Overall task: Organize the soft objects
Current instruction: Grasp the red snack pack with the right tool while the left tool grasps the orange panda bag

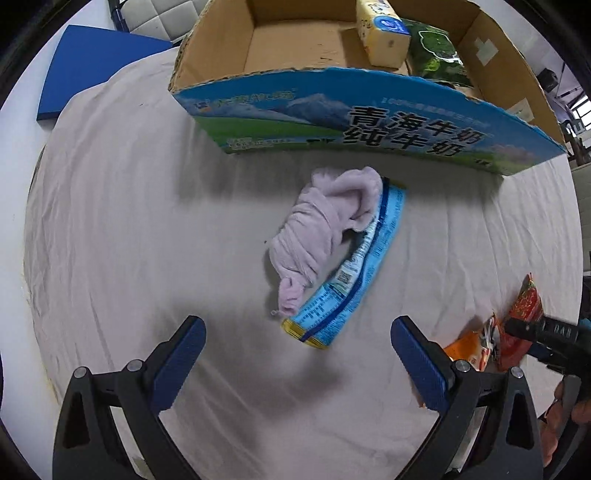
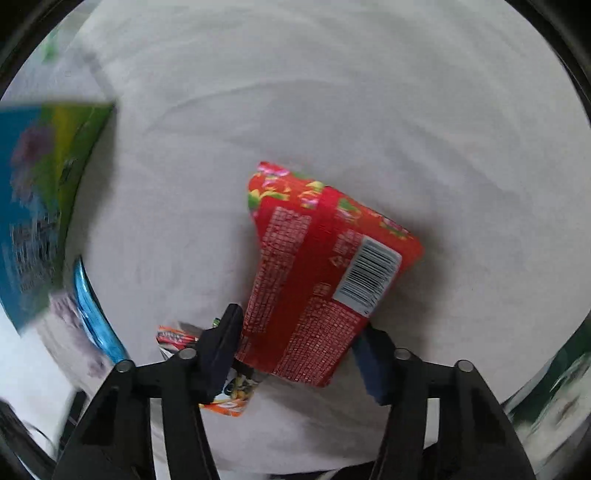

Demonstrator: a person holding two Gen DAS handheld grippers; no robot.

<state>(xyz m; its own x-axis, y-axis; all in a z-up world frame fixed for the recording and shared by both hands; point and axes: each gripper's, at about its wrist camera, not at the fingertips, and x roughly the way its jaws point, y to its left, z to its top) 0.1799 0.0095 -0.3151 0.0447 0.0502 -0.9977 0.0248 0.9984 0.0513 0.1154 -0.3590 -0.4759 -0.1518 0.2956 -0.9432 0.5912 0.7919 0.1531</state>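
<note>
In the left wrist view a white cloth [image 1: 110, 229] covered the bench and lay wide and bare across the left half of the frame, running out to a curved edge at the left. A cardboard milk box [image 1: 332, 110] stood along the upper part of the frame, its printed front wall closing off the room beyond the middle; a yellow tissue pack [image 1: 382, 35] and a green packet [image 1: 437, 51] sat inside it at the upper right. A blue panel [image 1: 92, 70] lay at the upper left.

A lilac towel [image 1: 317, 229] lay bunched at the centre, overlapping the left side of a long blue snack packet [image 1: 351, 277]. The left hand-held gripper [image 1: 295, 358] stood wide open at the bottom, both items just above its gap and not touched.

In the right wrist view a red snack bag [image 2: 317, 273] lay at the centre, its lower end between the fingers of the right hand-held gripper [image 2: 295, 347], which was open and close around the bag without clearly pinching it. An orange packet [image 2: 229, 402] lay partly under the left finger. Bare cloth filled the upper and right parts of that frame.
</note>
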